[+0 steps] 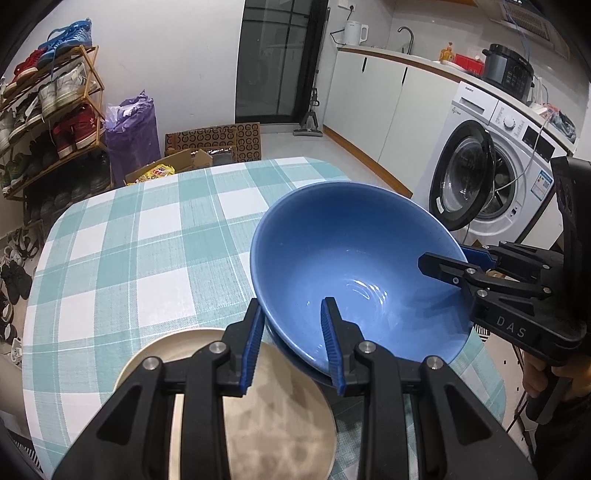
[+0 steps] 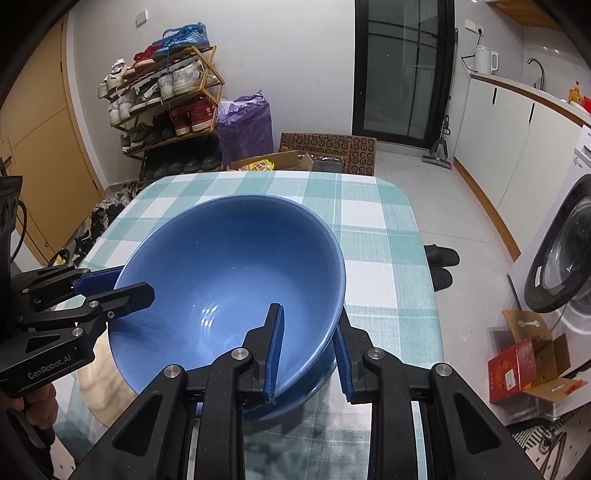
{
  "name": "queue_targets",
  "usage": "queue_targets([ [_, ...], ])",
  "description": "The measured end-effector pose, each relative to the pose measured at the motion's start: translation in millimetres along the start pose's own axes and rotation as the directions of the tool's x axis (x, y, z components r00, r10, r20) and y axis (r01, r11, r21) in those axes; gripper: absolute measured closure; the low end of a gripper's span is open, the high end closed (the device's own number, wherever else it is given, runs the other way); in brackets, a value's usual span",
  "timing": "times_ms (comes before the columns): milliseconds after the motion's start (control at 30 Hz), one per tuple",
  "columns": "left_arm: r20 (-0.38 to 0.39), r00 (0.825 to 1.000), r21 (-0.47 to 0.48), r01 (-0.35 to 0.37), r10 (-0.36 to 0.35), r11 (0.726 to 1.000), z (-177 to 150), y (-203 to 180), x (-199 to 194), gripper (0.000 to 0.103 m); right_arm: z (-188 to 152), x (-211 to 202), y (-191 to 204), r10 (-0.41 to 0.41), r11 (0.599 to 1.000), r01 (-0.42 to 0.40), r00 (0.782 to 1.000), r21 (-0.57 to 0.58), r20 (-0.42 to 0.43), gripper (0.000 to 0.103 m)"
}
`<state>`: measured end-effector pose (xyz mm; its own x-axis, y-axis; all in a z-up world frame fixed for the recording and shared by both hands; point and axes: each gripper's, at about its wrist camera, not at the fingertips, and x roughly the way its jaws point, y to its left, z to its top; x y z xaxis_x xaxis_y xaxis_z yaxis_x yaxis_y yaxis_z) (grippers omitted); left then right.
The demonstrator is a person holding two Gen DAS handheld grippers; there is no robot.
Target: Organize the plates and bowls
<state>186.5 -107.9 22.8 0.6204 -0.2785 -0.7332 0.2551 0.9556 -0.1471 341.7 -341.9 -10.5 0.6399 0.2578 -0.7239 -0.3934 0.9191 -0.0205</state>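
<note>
Both the left gripper (image 1: 293, 345) and the right gripper (image 2: 308, 352) are clamping their fingers on opposite rim walls of the large glossy blue ceramic bowl (image 1: 354, 273), tilted above the checked-cloth bench (image 1: 147, 229) beside the beige round plate (image 1: 273, 406); keeping both grips level seems wise while it is being set down.

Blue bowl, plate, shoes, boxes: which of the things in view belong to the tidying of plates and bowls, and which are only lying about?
Part of the job:
- blue bowl, its rim held by the left gripper and the right gripper
- beige plate beside it
- checked tablecloth

Only lying about:
- shoe rack
- purple bag
- cardboard boxes
- washing machine
- kettle
</note>
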Motion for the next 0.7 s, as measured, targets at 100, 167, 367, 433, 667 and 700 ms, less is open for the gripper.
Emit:
queue_targets([
  [100, -0.004, 1.0, 0.008, -0.01, 0.01, 1.0, -0.8, -0.6, 2.9, 0.074, -2.7, 2.5, 0.8, -0.013, 1.0, 0.013, 1.0, -0.009, -0.003, 0.077],
  [167, -0.009, 1.0, 0.009, -0.012, 0.012, 1.0, -0.9, -0.6, 5.4, 0.074, -4.3, 4.2, 1.9, -0.022, 1.0, 0.022, 1.0, -0.017, -0.004, 0.077],
  [367, -0.026, 1.0, 0.015, -0.016, 0.016, 1.0, -2.8, -2.1, 13.0, 0.074, -7.6, 10.5, 2.3, -0.039, 0.999, 0.039, 0.999, -0.03, -0.013, 0.076],
  [433, -0.029, 0.999, 0.019, -0.018, 0.019, 1.0, -3.4, -2.7, 15.2, 0.074, -9.2, 12.6, 4.2, -0.051, 0.998, 0.051, 0.999, -0.038, -0.016, 0.076],
  [667, -0.032, 0.999, 0.034, -0.033, 0.034, 0.999, -3.9, -5.0, 18.3, 0.073, -11.7, 17.1, 5.8, -0.072, 0.996, 0.07, 0.997, -0.058, -0.029, 0.076],
  [700, -0.034, 0.999, 0.034, -0.033, 0.034, 0.999, -4.1, -4.6, 19.0, 0.073, -10.6, 17.2, 7.9, -0.075, 0.995, 0.074, 0.997, -0.062, -0.028, 0.076],
])
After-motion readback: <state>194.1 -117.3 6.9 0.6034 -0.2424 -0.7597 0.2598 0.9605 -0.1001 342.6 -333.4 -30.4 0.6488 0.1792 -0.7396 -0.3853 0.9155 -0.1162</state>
